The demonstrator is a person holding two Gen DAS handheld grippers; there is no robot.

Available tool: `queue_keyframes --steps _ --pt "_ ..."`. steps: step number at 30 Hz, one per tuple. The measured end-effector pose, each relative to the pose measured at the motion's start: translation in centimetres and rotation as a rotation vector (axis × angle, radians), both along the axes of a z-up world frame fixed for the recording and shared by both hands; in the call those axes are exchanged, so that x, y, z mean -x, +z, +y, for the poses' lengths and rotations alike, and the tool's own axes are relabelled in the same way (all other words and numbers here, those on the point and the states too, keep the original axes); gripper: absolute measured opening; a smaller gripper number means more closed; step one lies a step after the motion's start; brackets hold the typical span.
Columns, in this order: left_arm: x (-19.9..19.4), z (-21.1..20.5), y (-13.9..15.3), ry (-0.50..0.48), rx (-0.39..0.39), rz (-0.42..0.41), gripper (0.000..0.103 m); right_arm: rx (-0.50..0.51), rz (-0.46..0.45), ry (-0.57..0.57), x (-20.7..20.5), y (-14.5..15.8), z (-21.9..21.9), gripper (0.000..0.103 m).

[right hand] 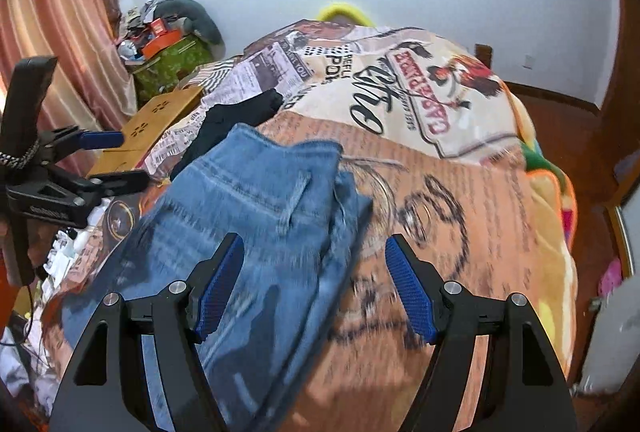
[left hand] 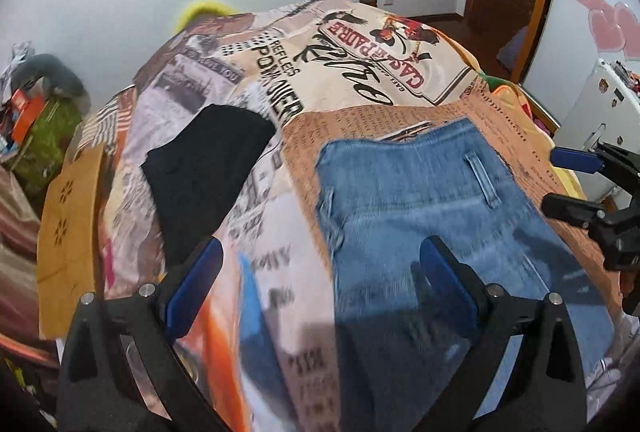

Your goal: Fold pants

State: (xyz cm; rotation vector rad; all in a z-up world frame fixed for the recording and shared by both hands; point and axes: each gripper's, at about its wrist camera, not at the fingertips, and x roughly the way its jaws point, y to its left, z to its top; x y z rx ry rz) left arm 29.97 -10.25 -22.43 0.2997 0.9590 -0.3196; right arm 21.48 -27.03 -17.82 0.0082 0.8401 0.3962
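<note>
Left wrist view, from left to right: a tan cardboard piece [left hand: 68, 228] lies at the bed's edge; a black folded garment [left hand: 204, 167] rests on the printed bedspread [left hand: 360, 43]; just right of it, apart from it, lie the blue jeans [left hand: 420, 199], faded denim with visible seams and a belt loop, spread flat on the bed; their waist end points toward the far wall and their long axis runs from there back toward the camera, slanting slightly rightward as it nears; the left gripper [left hand: 320, 264] hovers above the near part, jaws spread wide with nothing between the blue pads; at the right edge the right gripper [left hand: 560, 179] shows side-on, its jaws apart and empty.

Right wrist view, left to right: the left gripper [right hand: 120, 159] stands at the left edge, jaws apart; the black garment [right hand: 236, 115] peeks out beyond the jeans [right hand: 256, 199]; here the denim runs diagonally from upper right to lower left, its right-hand edge bunched into a loose fold; the right gripper [right hand: 316, 264] hangs over that edge, jaws wide, gripping nothing; the left pad sits over denim, the right over bare bedspread [right hand: 480, 211].
</note>
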Motion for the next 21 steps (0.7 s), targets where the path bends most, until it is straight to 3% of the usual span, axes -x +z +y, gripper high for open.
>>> queue_keyframes --steps 2,5,9,12,18,21 --pt "-1.3 -0.8 -0.8 -0.015 -0.008 0.003 0.100 0.000 0.004 0.018 -1.5 -0.4 0.4 0.067" --pt "-3.0 -1.8 -2.0 -0.032 -0.010 0.000 0.096 0.008 0.013 0.039 -3.8 -1.3 0.9 0.052" --pt "-4.5 -2.0 -3.3 -0.032 -0.003 0.011 0.067 -0.010 0.048 0.051 -6.5 -3.0 1.0 0.033" --pt "-5.2 -1.9 -4.4 -0.033 0.025 0.028 0.052 -0.059 0.078 0.075 -7.3 -4.0 1.0 0.021" --pt "-5.9 -1.4 -5.7 -0.015 0.020 0.023 0.050 0.014 -0.045 0.125 -6.2 -2.6 2.5 0.013" --pt "-6.4 -1.1 -6.3 0.005 0.006 0.021 0.050 0.042 -0.043 0.134 -6.9 -2.6 2.5 0.013"
